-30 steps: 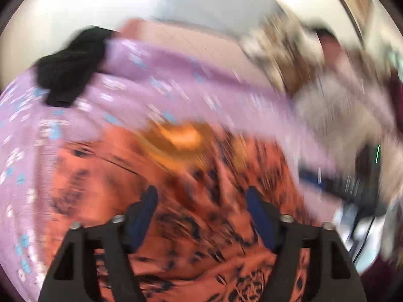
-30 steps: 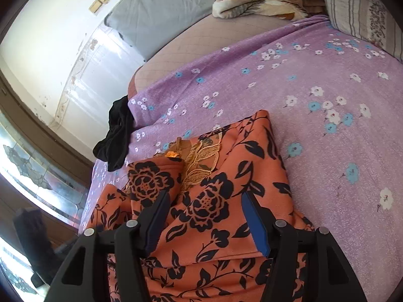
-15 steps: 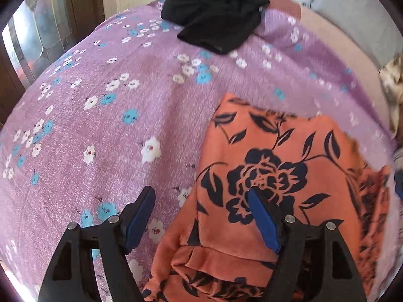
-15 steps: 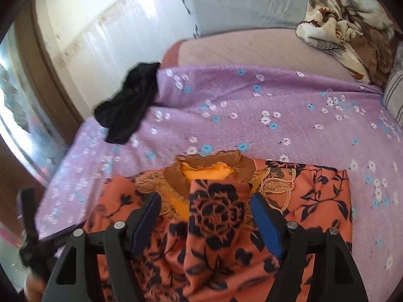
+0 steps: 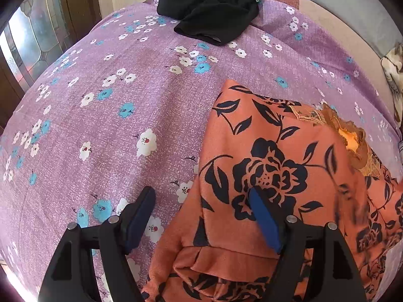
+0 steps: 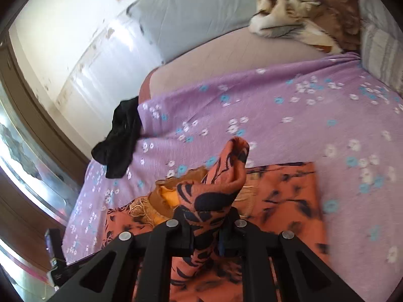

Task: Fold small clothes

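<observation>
Fingers (image 5: 264, 220) of left gripper (image 5: 201, 216) spread wide, nothing between them; blue pads over the near edge of the orange floral garment (image 5: 272, 176), one pad over fabric, other over the bedsheet (image 5: 113, 125). Right gripper (image 6: 205, 236) clamped tight on a fold of the same garment (image 6: 214, 188), pinched cloth sticking up past the tips. Rest of garment lies flat on the purple flowered sheet (image 6: 302, 115), gold-trimmed collar (image 6: 161, 198) visible just ahead of the right tips. Black garment (image 5: 214, 7) bunched at far edge of the sheet, well apart. Grey pillow (image 6: 191, 12) and brown patterned blanket (image 6: 297, 12) beyond.
</observation>
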### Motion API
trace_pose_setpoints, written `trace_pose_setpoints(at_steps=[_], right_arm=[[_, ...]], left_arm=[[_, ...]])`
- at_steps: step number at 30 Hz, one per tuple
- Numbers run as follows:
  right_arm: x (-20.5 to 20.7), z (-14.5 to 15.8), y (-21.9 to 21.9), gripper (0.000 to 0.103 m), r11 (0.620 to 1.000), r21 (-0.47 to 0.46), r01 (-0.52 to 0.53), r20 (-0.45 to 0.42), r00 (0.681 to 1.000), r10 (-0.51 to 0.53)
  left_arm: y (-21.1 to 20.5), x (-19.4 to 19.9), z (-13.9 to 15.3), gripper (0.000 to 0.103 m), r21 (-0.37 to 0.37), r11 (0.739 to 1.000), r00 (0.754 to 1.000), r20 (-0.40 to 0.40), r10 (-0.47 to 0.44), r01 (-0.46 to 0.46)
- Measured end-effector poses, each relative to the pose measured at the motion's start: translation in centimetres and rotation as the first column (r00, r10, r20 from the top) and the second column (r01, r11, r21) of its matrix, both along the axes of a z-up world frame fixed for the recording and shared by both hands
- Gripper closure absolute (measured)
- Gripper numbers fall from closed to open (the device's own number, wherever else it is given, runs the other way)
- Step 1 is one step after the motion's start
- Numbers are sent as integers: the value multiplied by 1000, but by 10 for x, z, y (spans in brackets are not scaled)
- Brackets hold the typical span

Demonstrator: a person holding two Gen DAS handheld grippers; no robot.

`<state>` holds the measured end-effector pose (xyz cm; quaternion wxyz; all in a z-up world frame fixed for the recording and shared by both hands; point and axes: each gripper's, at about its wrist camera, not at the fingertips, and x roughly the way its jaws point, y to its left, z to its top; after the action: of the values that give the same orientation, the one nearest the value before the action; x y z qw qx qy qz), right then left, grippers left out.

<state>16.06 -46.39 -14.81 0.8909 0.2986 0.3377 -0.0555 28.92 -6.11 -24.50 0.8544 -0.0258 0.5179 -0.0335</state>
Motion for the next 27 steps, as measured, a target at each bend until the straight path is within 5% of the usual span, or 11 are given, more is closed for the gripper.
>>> trace_pose_setpoints(at_steps=[3, 4, 7, 11, 15, 19, 22, 24, 27], right_arm=[[-22, -53, -28, 87, 994, 96, 44, -208, 978, -23], [-29, -68, -33, 78, 991, 122, 47, -258, 966, -13], [-47, -71, -50, 72, 972, 226, 62, -176, 984, -22], [-65, -26, -53, 65, 988, -6, 156, -106, 982, -155], [-69, -4, -47, 65, 996, -14, 88, 26, 996, -88], [-40, -15, -17, 65, 998, -30, -49, -5, 999, 49], [-17, -37, -2, 65, 994, -66, -83, -102, 992, 76], [-3, -64, -2, 66, 995, -53, -87, -217, 973, 73], [-8, -61, -5, 69, 996, -39, -74, -172, 983, 66]], left_arm=[[-3, -1, 1, 23, 28, 1000, 1000, 11, -3, 3], [-4, -2, 2, 23, 46, 999, 1000, 18, -7, 6], [-9, -9, 5, 23, 123, 992, 999, 44, -16, 10], [-13, -19, 19, 24, 204, 979, 994, 104, -13, -9], [-26, -35, 45, 24, 121, 992, 976, 210, -63, 38], [-54, -50, 52, 24, 48, 978, 951, 231, -207, 201], [-74, -50, 35, 24, 33, 957, 945, 151, -291, 289], [-84, -46, 13, 24, 64, 949, 949, 42, -312, 310], [-94, -50, 11, 23, 142, 935, 939, 63, -337, 326]])
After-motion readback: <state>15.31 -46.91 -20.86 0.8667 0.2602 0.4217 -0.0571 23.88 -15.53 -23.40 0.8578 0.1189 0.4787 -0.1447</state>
